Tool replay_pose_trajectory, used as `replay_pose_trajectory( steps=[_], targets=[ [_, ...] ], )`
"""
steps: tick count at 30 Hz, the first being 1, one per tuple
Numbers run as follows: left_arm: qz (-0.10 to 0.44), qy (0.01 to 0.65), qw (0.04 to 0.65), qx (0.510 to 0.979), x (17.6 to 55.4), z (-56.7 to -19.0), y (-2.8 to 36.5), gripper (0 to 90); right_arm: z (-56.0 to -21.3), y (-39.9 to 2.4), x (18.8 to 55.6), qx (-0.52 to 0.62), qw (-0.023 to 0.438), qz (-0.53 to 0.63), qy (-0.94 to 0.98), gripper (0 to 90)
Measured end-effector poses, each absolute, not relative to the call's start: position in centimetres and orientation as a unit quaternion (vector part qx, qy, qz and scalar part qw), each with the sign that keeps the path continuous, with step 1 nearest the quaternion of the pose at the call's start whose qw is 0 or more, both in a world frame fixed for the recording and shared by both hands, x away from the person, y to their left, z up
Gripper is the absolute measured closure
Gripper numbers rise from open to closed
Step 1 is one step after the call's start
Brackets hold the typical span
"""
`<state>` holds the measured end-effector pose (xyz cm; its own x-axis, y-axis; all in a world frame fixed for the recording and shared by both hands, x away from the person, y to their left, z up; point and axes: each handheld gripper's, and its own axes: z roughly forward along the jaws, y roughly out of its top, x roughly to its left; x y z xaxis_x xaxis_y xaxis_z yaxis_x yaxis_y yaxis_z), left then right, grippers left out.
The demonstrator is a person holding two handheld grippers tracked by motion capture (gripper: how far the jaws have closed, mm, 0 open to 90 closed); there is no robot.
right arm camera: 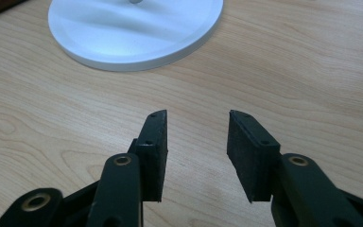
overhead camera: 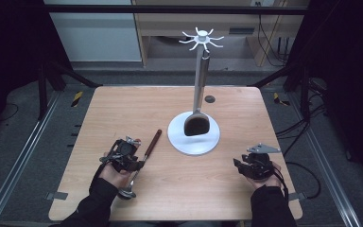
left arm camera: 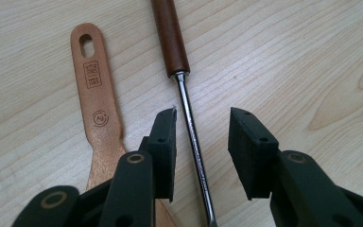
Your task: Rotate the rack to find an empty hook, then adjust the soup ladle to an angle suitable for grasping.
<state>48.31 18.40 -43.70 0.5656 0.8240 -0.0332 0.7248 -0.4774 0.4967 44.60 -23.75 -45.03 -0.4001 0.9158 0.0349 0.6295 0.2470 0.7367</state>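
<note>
Wooden-handled, with a chrome shank, the ladle (left arm camera: pixel 189 123) lay at 7 o'clock from the white stand base (overhead camera: pixel 194 142). Beside it, a wooden spatula (left arm camera: pixel 97 99) bore a stamp too small to read. Your left gripper (left arm camera: pixel 202 142) straddled the shank, jaws parted, gripping nothing. Your right gripper (right arm camera: pixel 196 142) gaped empty.

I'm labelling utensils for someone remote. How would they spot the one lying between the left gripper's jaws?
On the wooden table, left of the white stand, look by the left gripper. A ladle lies there: thin metal shaft, round dark-brown handle. The flat pale wooden utensil beside it has a slotted hole.
</note>
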Motion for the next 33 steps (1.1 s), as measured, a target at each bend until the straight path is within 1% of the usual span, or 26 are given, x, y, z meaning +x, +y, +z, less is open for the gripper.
replay_pose_trajectory(
  steps=[6,13,22,33],
  targets=[
    [0.105,0.455,0.213,0.858,49.1,-43.7,17.7,61.7,-45.0,-23.8,44.7,0.508,0.206,0.347,0.761,58.7],
    [0.103,0.462,0.210,0.856,50.2,-43.5,17.2,61.5,-44.9,-23.8,44.6,0.507,0.209,0.346,0.762,58.7],
    [0.099,0.465,0.191,0.859,50.7,-44.8,16.9,62.6,-44.9,-23.8,44.6,0.508,0.208,0.347,0.760,58.7],
    [0.081,0.468,0.185,0.860,50.9,-46.2,17.3,69.4,-45.0,-23.8,44.7,0.508,0.207,0.344,0.762,58.8]
  ],
)
